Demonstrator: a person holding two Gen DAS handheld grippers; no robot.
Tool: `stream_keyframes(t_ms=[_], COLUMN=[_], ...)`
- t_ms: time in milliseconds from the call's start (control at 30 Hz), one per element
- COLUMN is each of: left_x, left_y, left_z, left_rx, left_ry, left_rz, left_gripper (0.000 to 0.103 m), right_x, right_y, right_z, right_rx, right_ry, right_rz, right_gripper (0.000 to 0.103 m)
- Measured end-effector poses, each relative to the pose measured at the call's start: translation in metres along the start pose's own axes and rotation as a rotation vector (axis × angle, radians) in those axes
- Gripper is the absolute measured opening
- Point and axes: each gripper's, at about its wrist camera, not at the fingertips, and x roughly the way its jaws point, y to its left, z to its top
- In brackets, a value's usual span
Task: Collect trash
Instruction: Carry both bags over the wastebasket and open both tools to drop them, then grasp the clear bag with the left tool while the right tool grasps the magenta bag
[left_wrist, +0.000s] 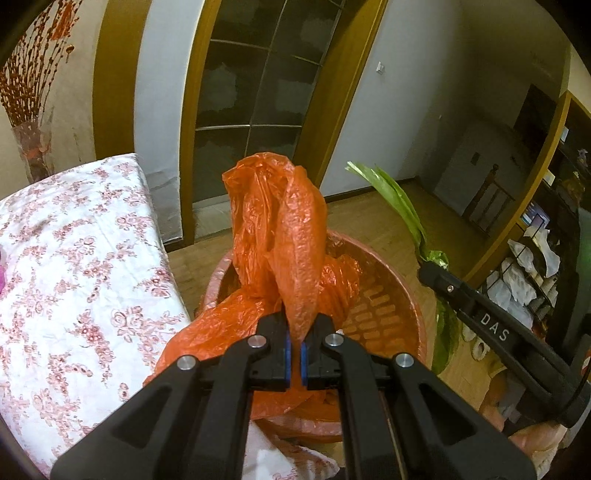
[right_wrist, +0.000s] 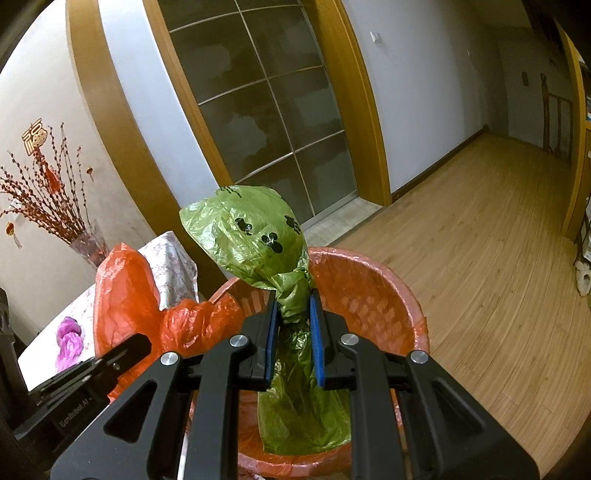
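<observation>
My left gripper (left_wrist: 295, 341) is shut on an orange plastic bag (left_wrist: 280, 229) and holds it over a red basket-weave bin (left_wrist: 388, 299) lined with red plastic. My right gripper (right_wrist: 293, 306) is shut on a green plastic bag with black prints (right_wrist: 255, 236), held above the same bin (right_wrist: 369, 291). The green bag also shows in the left wrist view (left_wrist: 399, 199), with the right gripper (left_wrist: 430, 271) to the right of the bin. The orange bag (right_wrist: 125, 291) and the left gripper (right_wrist: 136, 343) show at the left of the right wrist view.
A table with a floral cloth (left_wrist: 74, 266) stands left of the bin, with a purple bag (right_wrist: 68, 339) on it. A vase of red branches (right_wrist: 48, 206) stands behind. A glass door (right_wrist: 266, 110) is ahead. Wooden floor (right_wrist: 480, 240) lies to the right, with shelves (left_wrist: 535, 258).
</observation>
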Motion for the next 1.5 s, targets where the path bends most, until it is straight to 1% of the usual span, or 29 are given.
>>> stream_keyframes(t_ms=[67,133,167,200,233,267,300,333,400,600,800,1100,1300,1433,1500], left_x=[0.002,0.005,0.006,0.006,0.007,0.008,0.009,0.009,0.007,-0.003,-0.018,-0.047,-0.075,-0.096,-0.11], left_y=[0.0,0.0,0.001,0.002,0.004,0.006,0.007,0.009,0.016,0.04,0.074,0.135,0.187,0.226,0.253], left_z=[-0.001,-0.002,-0.003,-0.003,-0.004,-0.005,-0.006,-0.007,-0.01,-0.019,-0.025,-0.032,-0.035,-0.033,-0.03], left_rx=[0.002,0.0,-0.002,0.005,0.003,0.0,-0.003,-0.007,-0.012,-0.024,-0.057,-0.128,-0.193,-0.248,-0.291], left_ry=[0.006,0.01,0.013,0.012,0.015,0.018,0.021,0.024,0.023,0.017,0.011,-0.017,-0.049,-0.077,-0.102], left_rz=[-0.004,-0.003,-0.003,0.007,0.014,0.019,0.024,0.031,0.054,0.13,0.208,0.348,0.459,0.535,0.58], left_gripper=[0.005,0.013,0.022,0.031,0.034,0.036,0.037,0.038,0.043,0.053,0.055,0.056,0.057,0.057,0.057], right_x=[0.001,0.003,0.005,0.006,0.007,0.008,0.009,0.009,0.01,0.009,0.01,0.016,0.024,0.033,0.037], right_y=[-0.002,-0.004,-0.007,-0.007,-0.009,-0.011,-0.012,-0.014,-0.016,-0.006,0.003,0.032,0.063,0.095,0.111], right_z=[0.001,0.001,0.0,-0.001,-0.002,-0.003,-0.004,-0.005,-0.006,-0.006,-0.01,-0.018,-0.025,-0.034,-0.039], right_rx=[0.007,0.017,0.022,0.026,0.033,0.04,0.051,0.057,0.062,0.046,0.024,-0.035,-0.092,-0.16,-0.189], right_ry=[0.003,0.011,0.021,0.028,0.036,0.043,0.045,0.046,0.047,0.038,0.049,0.078,0.103,0.128,0.14], right_rz=[0.003,0.011,0.017,0.024,0.021,0.02,0.02,0.019,0.015,0.0,0.007,0.039,0.078,0.118,0.137], right_gripper=[0.015,0.017,0.017,0.021,0.029,0.033,0.04,0.043,0.046,0.049,0.049,0.049,0.049,0.049,0.049])
